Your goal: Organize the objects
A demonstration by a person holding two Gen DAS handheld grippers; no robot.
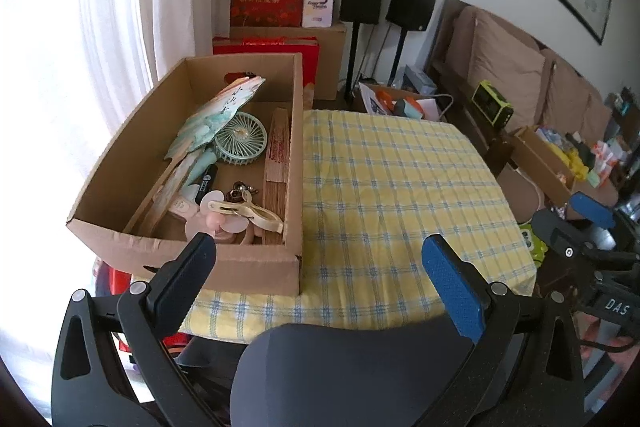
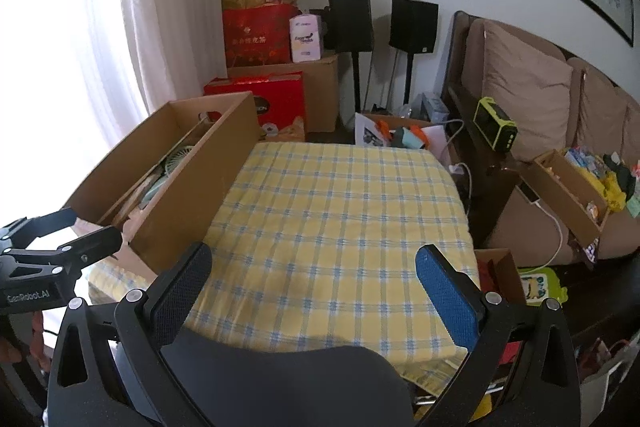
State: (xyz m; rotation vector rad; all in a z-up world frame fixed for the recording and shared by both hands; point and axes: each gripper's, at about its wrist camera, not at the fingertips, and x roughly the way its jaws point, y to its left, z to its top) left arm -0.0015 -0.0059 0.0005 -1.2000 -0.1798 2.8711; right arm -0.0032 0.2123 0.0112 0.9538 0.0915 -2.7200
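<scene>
Cardboard box [image 1: 224,267] sits on the yellow-and-blue checked tablecloth [image 1: 400,187], ahead and left of the left gripper [image 1: 320,259], its near wall just beyond the left finger's tip. Box open-topped, brown, with plain walls. Contents, seen from the left wrist view: mint-green round fan [image 1: 241,140] toward the far middle; painted paper folding fan [image 1: 216,115], pale teal and cream, leaning across it up to the far wall; closed slatted folding fan [image 1: 277,167] lying along the right wall; black marker [image 1: 208,179] beside the teal fan's lower end; cream hair claw clip [image 1: 248,213] and pink small fan [image 1: 224,223] in the near corner; small dark metal keychain piece [image 1: 240,190] just past them. Left gripper empty, its fingers spread wide, one black pad, one blue pad. Right gripper [image 2: 312,263] also empty, with its fingers spread wide, hovering over bare cloth; from its view the box [image 2: 192,195] lies ahead and left, only the mint fan [image 2: 176,161] clear inside. Left gripper [image 2: 94,229] shows at the right view's left edge, tips at the box's near corner. Second cardboard box [image 2: 560,187] far right on the sofa [image 2: 532,99], holding mixed small items, too small to name.
</scene>
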